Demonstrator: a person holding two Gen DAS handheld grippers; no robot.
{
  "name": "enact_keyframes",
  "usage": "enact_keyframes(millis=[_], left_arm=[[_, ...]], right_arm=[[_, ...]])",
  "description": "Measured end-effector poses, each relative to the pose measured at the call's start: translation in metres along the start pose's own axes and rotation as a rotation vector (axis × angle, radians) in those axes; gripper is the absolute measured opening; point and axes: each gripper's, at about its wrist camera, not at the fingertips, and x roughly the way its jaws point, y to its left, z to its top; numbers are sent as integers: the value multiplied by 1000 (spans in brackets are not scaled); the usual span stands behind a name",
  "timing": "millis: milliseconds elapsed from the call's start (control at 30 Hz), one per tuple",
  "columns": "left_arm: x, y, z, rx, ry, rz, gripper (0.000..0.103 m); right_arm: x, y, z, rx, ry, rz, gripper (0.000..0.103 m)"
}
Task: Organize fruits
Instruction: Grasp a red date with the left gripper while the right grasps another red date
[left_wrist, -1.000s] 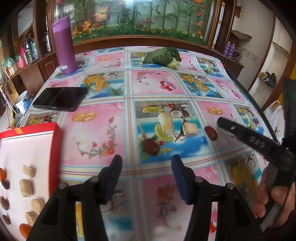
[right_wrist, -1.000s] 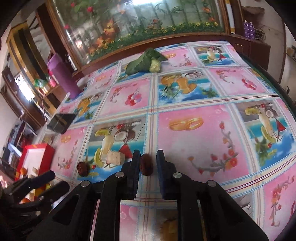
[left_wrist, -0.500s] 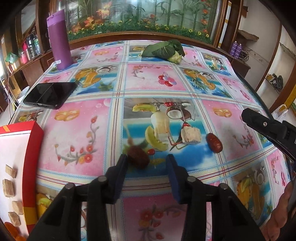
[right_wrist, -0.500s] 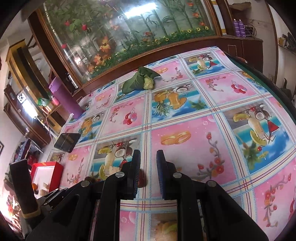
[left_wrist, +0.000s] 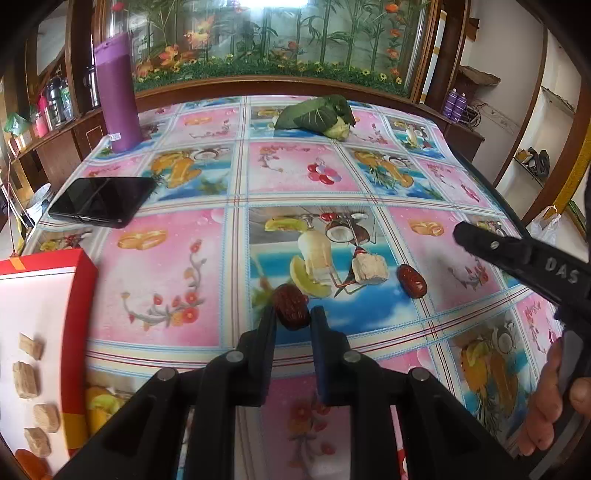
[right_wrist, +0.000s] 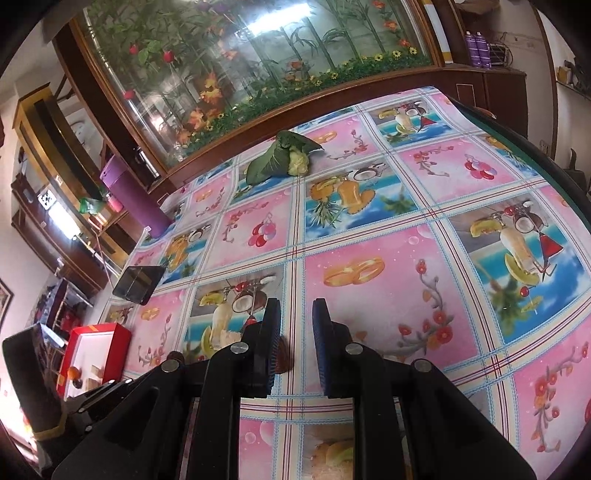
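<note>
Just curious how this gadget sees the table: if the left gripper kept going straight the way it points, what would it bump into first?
The left gripper has just closed on a wrinkled dark red date. Straight ahead lies bare tablecloth; the pale chunk sits off to the right, though depth is uncertain.

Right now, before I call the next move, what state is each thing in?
left gripper: just closed, shut on the wrinkled date.
right gripper: shut, holding nothing.
glossy date: loose on the tablecloth.
pale cube: loose, beside the glossy date.
red box: open, pieces inside.
phone: lying flat, screen dark.
purple tumbler: upright.
</note>
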Motion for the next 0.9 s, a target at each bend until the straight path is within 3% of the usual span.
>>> enact_keyframes(millis=[200, 333, 433, 767, 900], left_arm=[[-12, 10, -3, -6, -17, 2, 21], [-14, 18, -6, -21, -17, -1, 21], [-17, 21, -8, -28, -20, -4, 21], [-24, 26, -12, -33, -31, -13, 21], [-26, 31, -12, -41, -34, -10, 21]], right_arm=[[19, 19, -12, -114, 107, 4, 17], [23, 22, -15, -153, 118, -54, 19], [28, 20, -18, -152, 151, -58, 30], [36, 39, -30, -280, 157, -101, 31], [40, 44, -31, -326, 135, -148, 26]])
